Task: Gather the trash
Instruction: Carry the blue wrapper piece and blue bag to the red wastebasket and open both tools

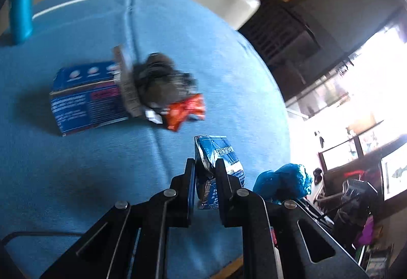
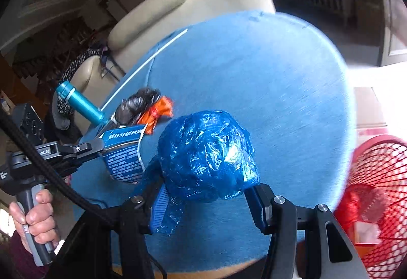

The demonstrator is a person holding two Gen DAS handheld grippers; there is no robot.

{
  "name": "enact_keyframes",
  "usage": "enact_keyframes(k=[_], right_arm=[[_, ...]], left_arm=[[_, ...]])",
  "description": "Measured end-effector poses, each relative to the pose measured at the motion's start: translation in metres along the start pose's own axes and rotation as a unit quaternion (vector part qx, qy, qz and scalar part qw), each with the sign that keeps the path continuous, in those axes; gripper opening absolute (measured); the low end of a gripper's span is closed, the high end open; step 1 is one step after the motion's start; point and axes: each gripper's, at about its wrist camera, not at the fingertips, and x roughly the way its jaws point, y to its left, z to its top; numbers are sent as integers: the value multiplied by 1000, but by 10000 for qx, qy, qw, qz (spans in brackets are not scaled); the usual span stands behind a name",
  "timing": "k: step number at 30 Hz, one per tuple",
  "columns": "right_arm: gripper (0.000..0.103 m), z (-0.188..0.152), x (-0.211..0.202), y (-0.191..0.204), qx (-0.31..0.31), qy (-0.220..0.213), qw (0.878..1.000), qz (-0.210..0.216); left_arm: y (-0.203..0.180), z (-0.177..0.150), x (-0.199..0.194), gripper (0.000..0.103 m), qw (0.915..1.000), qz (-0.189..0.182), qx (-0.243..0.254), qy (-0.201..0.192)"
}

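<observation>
Hand (image 2: 34,221) at far left of rt-wrist view grips the handle of the left claw (image 2: 98,146), which is clamped on a crumpled blue printed packet (image 2: 124,159); in the lt-wrist view the same left claw (image 1: 205,167) pinches that packet (image 1: 220,154) betw. both fingers, held clear above the blue worktop (image 1: 89,177). Further back on the worktop, left to right: teal cylinder (image 1: 21,12) at the far-left edge, blue carton (image 1: 84,98) lying on its side w/ flap open, dark grey crumpled wad (image 1: 162,80) touching the carton's open end, orange wrapper (image 1: 185,111) just beside and below the wad. Centre of rt-wrist view: right claw (image 2: 207,199) clamped on a balled blue plastic bag (image 2: 207,154), fingers pressed to its lower sides, a loose tail of film hanging by the left finger. Same bag (image 1: 283,181) shows at the worktop's right edge in the lt-wrist view. Far right, rt-wrist view: red mesh basket (image 2: 376,192) beside and below the worktop edge (image 2: 338,126), w/ red and pale items inside, too blurred to identify. Cream sofa (image 2: 152,17) behind the worktop.
</observation>
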Motion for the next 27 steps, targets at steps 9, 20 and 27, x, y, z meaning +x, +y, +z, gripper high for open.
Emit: enact_keyframes(k=[9,20,27], right_arm=[[58,-16,-77,-53,42,-574,9936,-971],[61,-45,-159,-150,778,-691,9731,-2054],[66,-47,-175,-174,1295,-810,9663,-2074]], left_arm=[[-92,-21,28,16,9932,-288,1041,438],[-213,-70,88,17,9631,-657,2354,1128],[-232,-85,101,48,9480,-663,2884,1175]])
